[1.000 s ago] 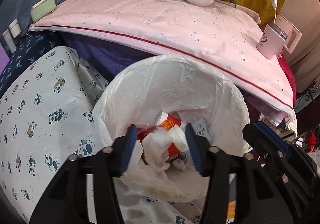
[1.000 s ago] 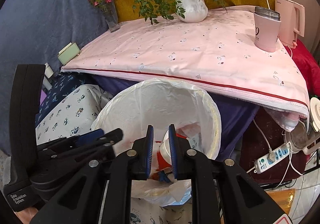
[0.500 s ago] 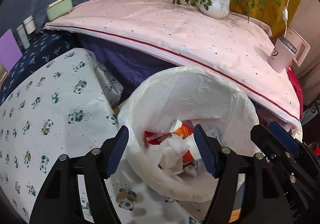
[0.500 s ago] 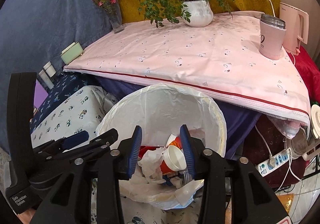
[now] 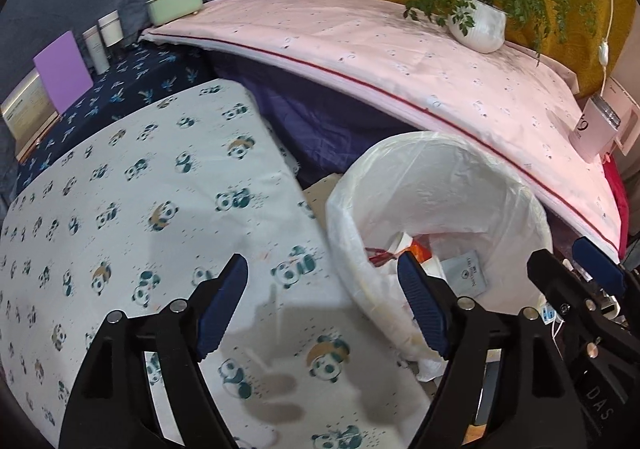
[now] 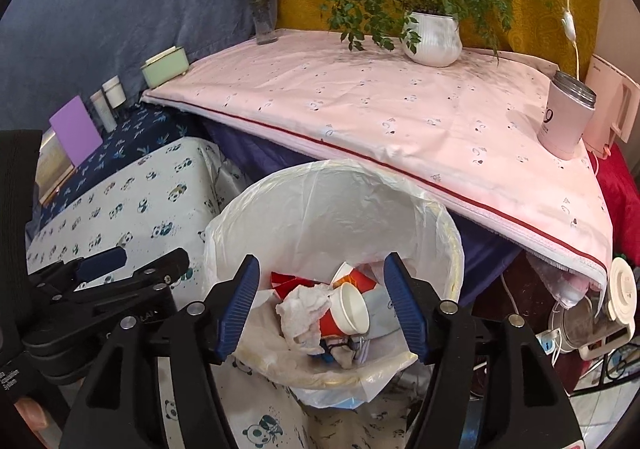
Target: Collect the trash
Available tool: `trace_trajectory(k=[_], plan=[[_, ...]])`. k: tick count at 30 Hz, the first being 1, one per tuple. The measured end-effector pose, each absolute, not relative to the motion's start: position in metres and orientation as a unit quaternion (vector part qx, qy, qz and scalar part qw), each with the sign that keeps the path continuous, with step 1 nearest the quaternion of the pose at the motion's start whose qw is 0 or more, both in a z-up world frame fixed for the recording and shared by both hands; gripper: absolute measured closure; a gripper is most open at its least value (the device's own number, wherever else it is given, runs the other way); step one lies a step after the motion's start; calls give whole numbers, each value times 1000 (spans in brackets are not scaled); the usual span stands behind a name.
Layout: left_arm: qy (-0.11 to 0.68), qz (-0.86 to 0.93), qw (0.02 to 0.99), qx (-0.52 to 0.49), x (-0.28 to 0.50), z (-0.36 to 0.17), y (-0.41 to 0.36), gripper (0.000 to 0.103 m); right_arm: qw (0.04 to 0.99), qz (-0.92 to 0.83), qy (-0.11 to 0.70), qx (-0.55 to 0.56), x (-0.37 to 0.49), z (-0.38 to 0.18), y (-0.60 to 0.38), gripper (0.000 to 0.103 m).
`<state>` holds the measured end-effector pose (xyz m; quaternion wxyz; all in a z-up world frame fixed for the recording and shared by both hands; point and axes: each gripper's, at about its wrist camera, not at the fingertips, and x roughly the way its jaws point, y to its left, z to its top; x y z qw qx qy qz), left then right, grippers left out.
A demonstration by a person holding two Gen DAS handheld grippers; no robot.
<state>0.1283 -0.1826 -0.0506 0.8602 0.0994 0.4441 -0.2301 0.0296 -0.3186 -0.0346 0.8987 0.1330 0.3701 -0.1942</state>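
Note:
A white-bagged trash bin (image 6: 328,209) stands beside the panda-print table and holds a red paper cup (image 6: 348,315), a crumpled tissue (image 6: 302,309) and other wrappers. My right gripper (image 6: 322,305) hangs open and empty just above the bin's trash. My left gripper (image 5: 320,303) is open and empty over the panda cloth (image 5: 140,201), its right finger at the bin's rim (image 5: 344,233). In the left wrist view the bin (image 5: 460,185) shows some trash (image 5: 404,245). The left gripper also shows in the right wrist view (image 6: 104,269).
A pink-covered table (image 6: 400,113) behind the bin carries a potted plant (image 6: 432,37), a pink mug (image 6: 564,121), a kettle (image 6: 612,105) and a flower vase (image 6: 264,17). A power strip and appliances (image 6: 580,325) sit on the floor at right. Boxes and jars (image 5: 100,41) stand at left.
Both grippers have opened wide. The right one dropped the cup into the bin. The left one let go of the tissue and swung left over the panda cloth.

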Motion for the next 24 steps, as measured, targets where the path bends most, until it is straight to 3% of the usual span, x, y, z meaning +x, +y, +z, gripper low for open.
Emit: trace_trajectory(k=[9,17,21,24], plan=[[450,-201,865,93,124,-51,-158,27,897,-188,384,111,30,-36,-299,25],[445,-187,871,91,118,-46,-148,20,901,-192,381,81,27,-28,-287,18],[441,-181,874,95,114,-43,-145,15,899,-190,389,69,25,-31,-283,6],[442,-182,873,99,111,-43,-144,14,900,-191,385,66,21,-32,-282,7]])
